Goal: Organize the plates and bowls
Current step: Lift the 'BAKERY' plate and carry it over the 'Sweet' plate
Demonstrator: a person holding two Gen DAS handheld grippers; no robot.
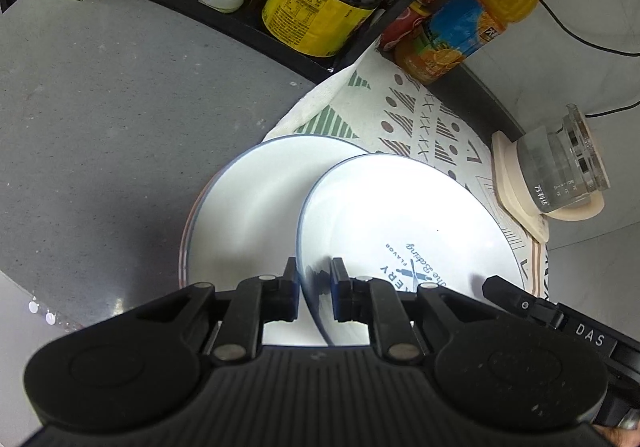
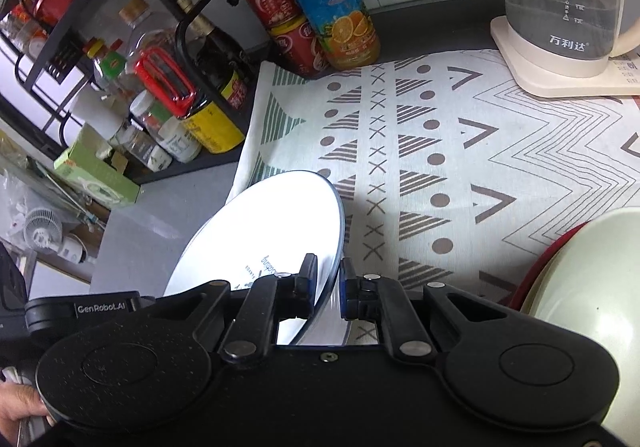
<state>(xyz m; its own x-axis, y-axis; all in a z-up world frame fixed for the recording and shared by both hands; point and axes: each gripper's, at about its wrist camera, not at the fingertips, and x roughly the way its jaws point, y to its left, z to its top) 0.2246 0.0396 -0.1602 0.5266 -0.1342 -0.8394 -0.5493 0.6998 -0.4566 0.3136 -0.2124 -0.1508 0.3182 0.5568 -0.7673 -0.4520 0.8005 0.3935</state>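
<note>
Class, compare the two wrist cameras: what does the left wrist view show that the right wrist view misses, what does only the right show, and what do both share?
Only the left wrist view: a second white plate lying under the printed plate. Only the right wrist view: a cream bowl at the right edge. Both share: the printed plate, the patterned cloth, the glass kettle and the orange juice bottle.

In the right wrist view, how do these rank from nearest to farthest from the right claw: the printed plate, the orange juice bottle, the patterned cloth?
1. Printed plate: pinched by its rim in the right claw.
2. Patterned cloth: directly ahead, under the plate.
3. Orange juice bottle: standing at the cloth's far edge, by the red cans.
</note>
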